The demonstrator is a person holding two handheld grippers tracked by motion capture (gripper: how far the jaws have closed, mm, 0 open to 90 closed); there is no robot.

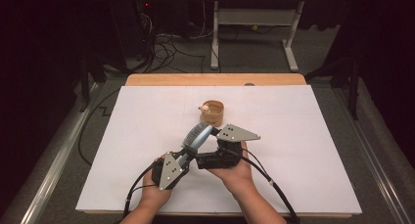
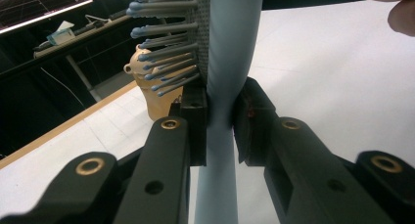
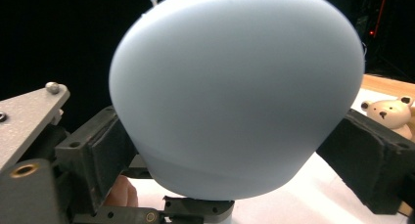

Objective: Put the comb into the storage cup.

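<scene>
Work in hand: passing a light-blue hairbrush [image 1: 195, 137] from one claw to the other, above the near middle of the white table [image 1: 303, 150].
Left gripper [image 2: 221, 120]: clenched on the neck of the brush, just below the bristles [image 2: 161, 48]; pads pressing on both sides.
Right gripper [image 3: 230, 150]: released, jaws standing wide on both sides of the brush head; pads seem apart from the smooth back, no firm contact visible.
Place of the brush: in the air between both hands, head toward the far right, handle toward the near left.
Long axis: slanted, from the left hand [image 1: 159, 185] up to the right gripper's grey plate [image 1: 238, 133].
Deciding relation: brush head lying straight ahead of the right gripper and already between its jaws, so probably only closing needed, no further reach.
Nearer hand: both close; left holding, right hand [image 1: 235, 172] just beside.
Other thing: wooden cup with a small bear figure [image 1: 211, 111], farther on the table, apart from the brush.
Risk, as a judgement: rounded smooth back may slip under the pads.
</scene>
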